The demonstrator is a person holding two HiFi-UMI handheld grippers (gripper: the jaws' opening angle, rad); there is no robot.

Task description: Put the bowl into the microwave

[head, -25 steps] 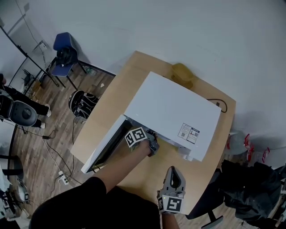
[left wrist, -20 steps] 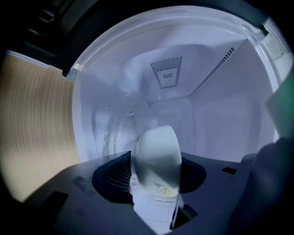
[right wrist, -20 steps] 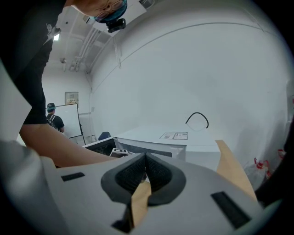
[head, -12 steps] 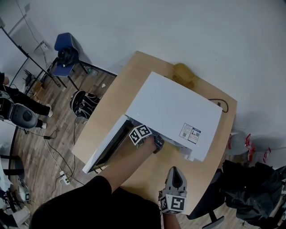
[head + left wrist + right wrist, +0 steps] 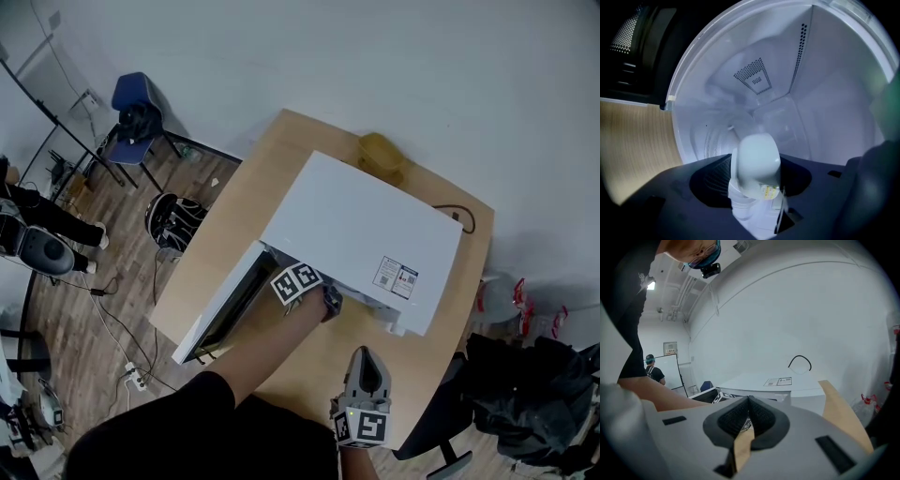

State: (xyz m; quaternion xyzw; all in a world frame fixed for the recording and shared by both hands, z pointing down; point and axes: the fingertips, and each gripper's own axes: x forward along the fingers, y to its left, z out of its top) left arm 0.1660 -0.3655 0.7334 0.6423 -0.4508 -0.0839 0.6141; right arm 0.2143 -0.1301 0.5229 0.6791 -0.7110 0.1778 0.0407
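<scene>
The white microwave (image 5: 361, 230) sits on the wooden table (image 5: 262, 155) with its door (image 5: 220, 305) swung open to the left. My left gripper (image 5: 328, 302) reaches into the opening, fingertips hidden there. In the left gripper view the clear bowl (image 5: 693, 79) fills the picture, and the cavity's back wall shows through it. Its near wall, a pale blurred lump with a small sticker (image 5: 754, 164), sits between the jaws. They have just been opening, and a thin dark gap shows on the right side. My right gripper (image 5: 364, 361) hangs shut and empty over the table's front edge.
A yellowish object (image 5: 380, 155) lies behind the microwave and a black cable (image 5: 464, 220) loops at its right rear. On the floor to the left are a blue chair (image 5: 136, 103) and a black bag (image 5: 173, 217). A dark chair (image 5: 441, 422) stands at the right.
My left gripper has edged a little to the right, deeper into the microwave's opening, and rolled slightly. The right gripper has stayed where it was.
</scene>
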